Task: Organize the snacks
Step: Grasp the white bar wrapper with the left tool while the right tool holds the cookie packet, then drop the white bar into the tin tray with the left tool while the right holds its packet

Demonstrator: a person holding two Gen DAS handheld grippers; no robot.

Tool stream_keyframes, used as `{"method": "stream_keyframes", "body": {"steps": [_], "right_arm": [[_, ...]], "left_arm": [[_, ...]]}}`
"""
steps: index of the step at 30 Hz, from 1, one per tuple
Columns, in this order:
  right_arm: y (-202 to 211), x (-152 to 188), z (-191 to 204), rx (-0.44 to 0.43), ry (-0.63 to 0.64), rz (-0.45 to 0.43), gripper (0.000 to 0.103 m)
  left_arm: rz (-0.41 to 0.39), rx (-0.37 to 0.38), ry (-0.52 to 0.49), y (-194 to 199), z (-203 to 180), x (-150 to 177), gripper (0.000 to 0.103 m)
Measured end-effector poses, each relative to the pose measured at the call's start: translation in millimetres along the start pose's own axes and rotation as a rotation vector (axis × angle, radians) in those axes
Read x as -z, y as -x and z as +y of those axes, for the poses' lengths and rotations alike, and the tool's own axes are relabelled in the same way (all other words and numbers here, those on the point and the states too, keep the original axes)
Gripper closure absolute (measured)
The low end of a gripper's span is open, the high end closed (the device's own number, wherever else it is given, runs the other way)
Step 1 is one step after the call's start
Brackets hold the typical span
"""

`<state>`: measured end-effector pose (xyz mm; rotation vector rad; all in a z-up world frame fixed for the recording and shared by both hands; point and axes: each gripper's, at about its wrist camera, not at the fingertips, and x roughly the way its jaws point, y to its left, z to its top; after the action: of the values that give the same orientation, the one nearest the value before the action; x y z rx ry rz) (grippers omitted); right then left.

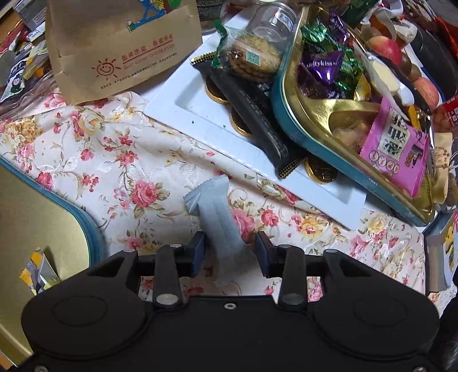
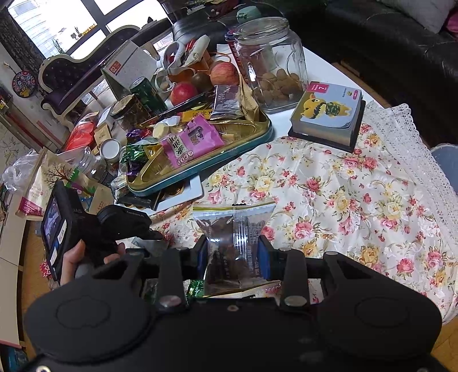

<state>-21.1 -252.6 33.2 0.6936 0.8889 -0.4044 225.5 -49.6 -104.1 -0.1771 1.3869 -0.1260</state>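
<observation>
Midway: left tongs (image 1: 230, 251) loosely around grey packet (image 1: 213, 211), right tongs (image 2: 233, 253) clamped on clear snack pack (image 2: 233, 229), above surface (image 2: 329, 186); tin (image 2: 200, 168) part-filled, much still loose.

bright window (image 2: 57, 25), black leather sofa (image 2: 400, 43)
</observation>
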Motion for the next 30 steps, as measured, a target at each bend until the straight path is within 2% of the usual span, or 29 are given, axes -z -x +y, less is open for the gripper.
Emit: {"method": "stream_keyframes", "body": {"steps": [6,9,10,15,24,30], "right_arm": [[2,0,1,-0.004,0.008,-0.005,0.066],[3,1,2,-0.003,0.015,-0.006,0.066],[3,1,2,-0.004,0.016,-0.005,0.066],[4,1,1,-0.005,0.019,-0.008,0.066],[2,-2,-9,0.01,-0.022,0.001,0.066],[1,0,-15,0.028,-0.03,0.016,0.066]], "left_arm": [[-0.011,-0.027,-0.044,-2,-13,1,0.054],[-0.013,-0.036,-0.069,-1,-19,2,0.059],[-0.011,-0.036,-0.075,0,-21,4,0.066],[0.027,-0.024,-0.077,3,-32,15,0.069],[0.04,-0.007,-0.22,56,-63,46,0.07],[0.03,-0.018,-0.336,101,-52,75,0.07]]}}
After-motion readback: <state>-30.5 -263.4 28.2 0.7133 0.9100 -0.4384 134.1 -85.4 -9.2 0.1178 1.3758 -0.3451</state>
